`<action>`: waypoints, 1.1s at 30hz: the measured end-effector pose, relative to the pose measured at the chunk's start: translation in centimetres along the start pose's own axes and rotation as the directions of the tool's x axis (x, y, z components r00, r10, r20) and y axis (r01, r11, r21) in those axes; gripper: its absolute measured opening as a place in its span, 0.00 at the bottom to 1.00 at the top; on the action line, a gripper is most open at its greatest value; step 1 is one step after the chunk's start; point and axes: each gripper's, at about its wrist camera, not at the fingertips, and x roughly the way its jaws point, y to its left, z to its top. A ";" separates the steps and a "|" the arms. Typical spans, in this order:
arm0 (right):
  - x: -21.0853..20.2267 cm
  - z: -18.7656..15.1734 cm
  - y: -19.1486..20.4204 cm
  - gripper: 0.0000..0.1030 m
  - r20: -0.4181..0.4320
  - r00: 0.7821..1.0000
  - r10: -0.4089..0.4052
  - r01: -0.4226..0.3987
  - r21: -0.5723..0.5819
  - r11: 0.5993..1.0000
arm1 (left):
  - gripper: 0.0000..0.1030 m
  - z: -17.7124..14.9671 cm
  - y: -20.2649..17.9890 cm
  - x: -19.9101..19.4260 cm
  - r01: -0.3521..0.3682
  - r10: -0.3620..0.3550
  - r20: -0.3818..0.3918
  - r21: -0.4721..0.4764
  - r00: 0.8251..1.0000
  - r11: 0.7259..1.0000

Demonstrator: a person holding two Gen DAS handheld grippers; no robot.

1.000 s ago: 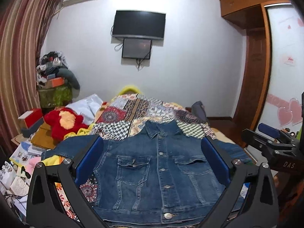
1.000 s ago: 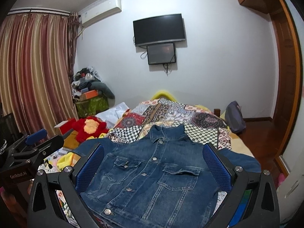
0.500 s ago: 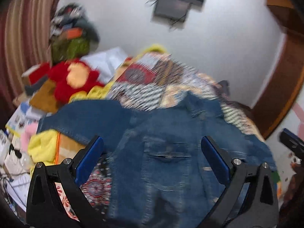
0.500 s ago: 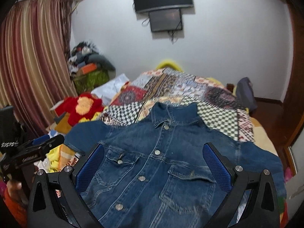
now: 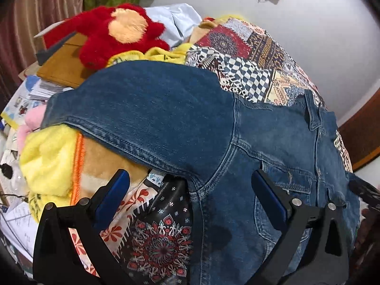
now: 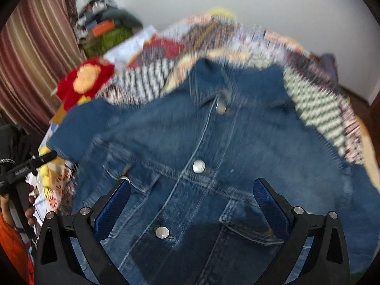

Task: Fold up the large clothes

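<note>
Spread face-up across the patchwork-quilted bed (image 5: 249, 54): a denim jacket (image 6: 213, 142), buttoned, collar toward the far wall, near sleeve (image 5: 147, 109) stretched out flat over a yellow blanket (image 5: 47, 156) at the bed's edge. Likely heavy and stiff for its size, thick at seams and pocket flaps, apt to hold a crease rather than drape; rough enough not to slip from padded jaws. Best taken, by this view, at the cuff or along the sleeve's stitched edge, and at the shoulder seam (image 5: 228, 156) for the fold inward; metal buttons (image 6: 199, 166) better avoided. Red plush toy (image 5: 114, 30) and loose clutter beside the sleeve, close enough to snag. Left gripper (image 5: 190, 199) low over the armpit, jaws wide, nothing held. Right gripper (image 6: 192, 201) above the chest pockets, jaws likewise wide and empty; that view blurred. No fold yet made.
</note>
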 end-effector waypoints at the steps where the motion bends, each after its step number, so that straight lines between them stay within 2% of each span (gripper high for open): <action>1: 1.1 -0.2 0.0 1.00 -0.029 1.000 0.012 -0.012 0.001 1.000 | 1.00 0.0 0.1 0.5 0.005 -0.005 -0.013 0.002 1.000 1.000; 5: 4.7 -0.7 0.3 1.00 -0.132 0.990 0.053 -0.053 -0.002 0.999 | 1.00 0.4 1.3 2.6 0.074 -0.077 -0.055 -0.066 0.995 0.995; 7: 5.7 -0.9 0.7 1.00 -0.161 0.985 0.066 -0.069 -0.014 0.997 | 0.94 0.7 1.8 3.5 0.083 -0.090 -0.066 -0.100 0.994 0.992; 10: 6.1 -1.1 1.0 1.00 -0.162 0.984 0.077 -0.082 -0.028 0.996 | 0.92 1.3 2.7 4.3 0.065 -0.075 -0.068 -0.136 0.995 0.989; 14: 6.1 -1.2 1.2 1.00 -0.157 0.984 0.085 -0.090 -0.023 0.996 | 0.91 2.3 3.7 4.7 0.087 -0.098 -0.046 -0.212 0.994 0.973; 15: 6.2 -1.2 1.2 1.00 -0.160 0.983 0.085 -0.089 -0.019 0.996 | 0.88 2.5 4.0 4.5 0.095 -0.105 -0.026 -0.238 0.994 0.967; 16: 6.3 -1.1 1.0 1.00 -0.164 0.983 0.085 -0.089 -0.016 0.996 | 0.80 2.6 4.2 4.3 0.089 -0.095 -0.013 -0.252 0.995 0.964; 20: 7.0 -1.4 0.7 1.00 -0.204 0.976 0.081 -0.084 -0.006 0.996 | 0.58 3.0 4.7 3.4 0.040 -0.028 0.045 -0.313 0.999 0.949; 22: 7.3 -1.5 0.8 1.00 -0.217 0.973 0.076 -0.080 -0.010 0.997 | 0.34 3.2 4.5 2.8 -0.016 0.037 0.062 -0.302 0.997 0.953; 24: 7.3 -1.5 0.9 1.00 -0.221 0.973 0.068 -0.074 -0.018 0.997 | 0.25 3.4 3.9 1.8 -0.056 0.086 0.103 -0.265 0.991 0.963; 29: 6.3 -1.3 0.9 1.00 -0.210 0.976 0.055 -0.060 -0.018 0.998 | 0.18 4.6 0.4 -0.8 -0.133 0.149 0.199 -0.093 0.969 0.987; 33: 3.7 -0.5 0.4 1.00 -0.156 0.986 0.057 -0.058 -0.001 0.998 | 0.15 5.1 -3.4 -2.4 -0.157 0.138 0.256 0.053 0.957 0.986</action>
